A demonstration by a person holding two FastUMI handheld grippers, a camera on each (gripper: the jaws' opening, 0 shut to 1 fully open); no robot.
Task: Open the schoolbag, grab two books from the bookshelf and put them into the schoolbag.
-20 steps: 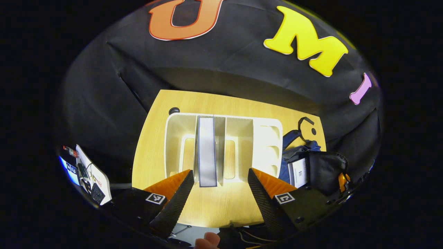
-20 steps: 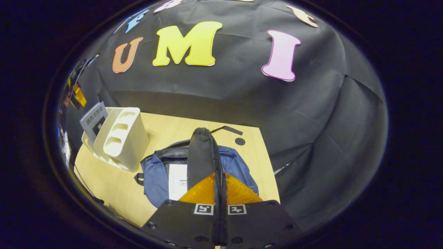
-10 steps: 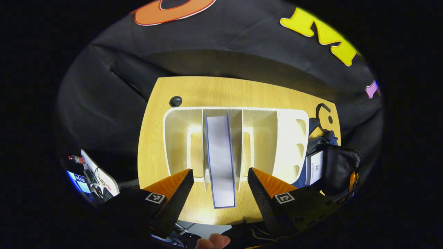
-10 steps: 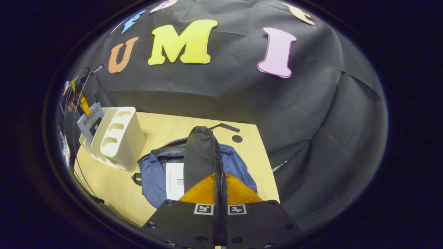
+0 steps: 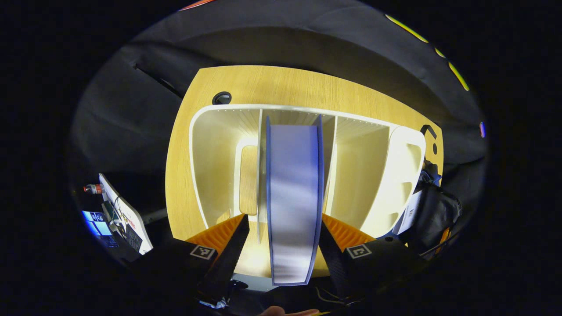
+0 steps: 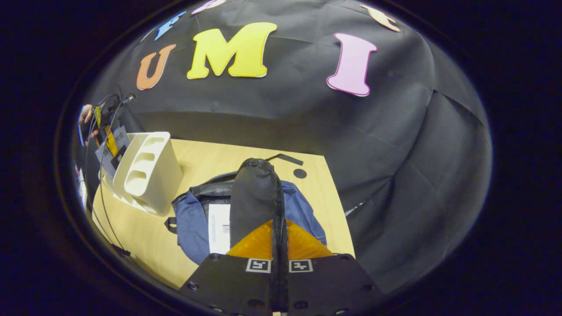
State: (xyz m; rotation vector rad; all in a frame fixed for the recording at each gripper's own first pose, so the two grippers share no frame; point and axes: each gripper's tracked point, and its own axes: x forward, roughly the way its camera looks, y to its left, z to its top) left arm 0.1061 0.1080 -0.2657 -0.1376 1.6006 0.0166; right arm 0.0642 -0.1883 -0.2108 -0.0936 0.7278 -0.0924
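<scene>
While the right gripper (image 6: pixel 279 237) keeps its jaws pressed together on the black flap (image 6: pixel 253 197) of the blue schoolbag (image 6: pixel 193 219) and holds it lifted so that the bag's mouth is open, the left gripper (image 5: pixel 281 245) is at the white bookshelf (image 5: pixel 210 149) on the worktop (image 5: pixel 246 83). In the left gripper view, its jaws stand apart on either side of the book (image 5: pixel 293 197) that stands upright in the middle compartment of the bookshelf, with the book's top edge between them; the right finger looks very close to the cover, but it cannot be told whether either finger touches it, so the book does not seem to be gripped. In the right gripper view, a white book (image 6: pixel 218 228) lies already inside the open schoolbag, which rests on the worktop just beside the bookshelf. The step in hand is therefore, by judgement, the grasping of the second book, with the opening of the bag and the first book done. The next move calls for closing the jaws firmly on the book's upper edge, then lifting it straight up so that it does not catch on the thin dividers. After this the book must be carried toward the bag's mouth, which the right gripper has to hold open.
</scene>
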